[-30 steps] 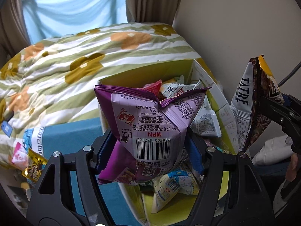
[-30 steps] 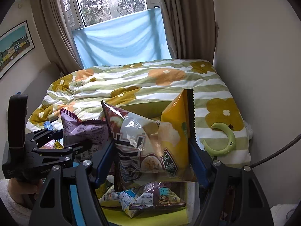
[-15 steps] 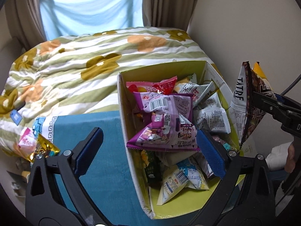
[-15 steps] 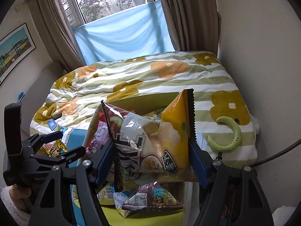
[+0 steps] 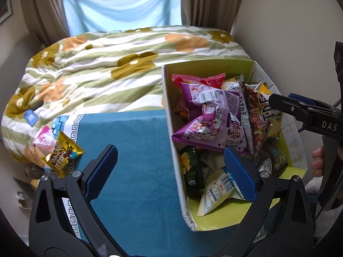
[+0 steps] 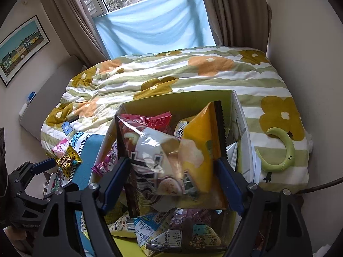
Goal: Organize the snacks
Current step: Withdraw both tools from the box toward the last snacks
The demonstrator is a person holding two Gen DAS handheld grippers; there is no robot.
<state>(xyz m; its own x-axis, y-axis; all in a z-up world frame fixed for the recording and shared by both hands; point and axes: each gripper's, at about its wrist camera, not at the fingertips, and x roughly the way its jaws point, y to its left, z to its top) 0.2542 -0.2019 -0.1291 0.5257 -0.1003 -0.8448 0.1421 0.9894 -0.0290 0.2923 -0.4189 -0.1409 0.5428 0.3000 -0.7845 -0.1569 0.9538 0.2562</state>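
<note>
Snack box [image 5: 169, 98], open-topped cardboard with a yellow-green lining, sits on the blue cloth [image 5: 133, 150] at the foot of the bed and is already heaped with packets. Purple packet [image 5: 212, 120] lies on top of the heap, just beyond the left gripper [image 5: 171, 171], whose jaws stand wide apart with nothing between them. Yellow-and-brown chip bag [image 6: 171, 160] hangs low over the box between the pads of the right gripper [image 6: 173, 180]; those jaws have just been opening, and the bag looks blurred and loose. Whether the pads press on it I cannot tell; my reading is a release in progress. Progress, judged: most snacks are boxed. Left to do: a gold packet [image 5: 62, 156] and a pink packet [image 5: 44, 139] lie together at the cloth's far left edge, well apart from the box. Compared with a second ago: the left gripper then clamped the purple packet above the box; the packet is now dropped in, and the view has swung left so the gripper faces mostly cloth. The chip bag was held upright and higher; it now sits down among the box contents. Green crescent [image 6: 280, 150] on the quilt [image 6: 193, 75] unchanged.
</note>
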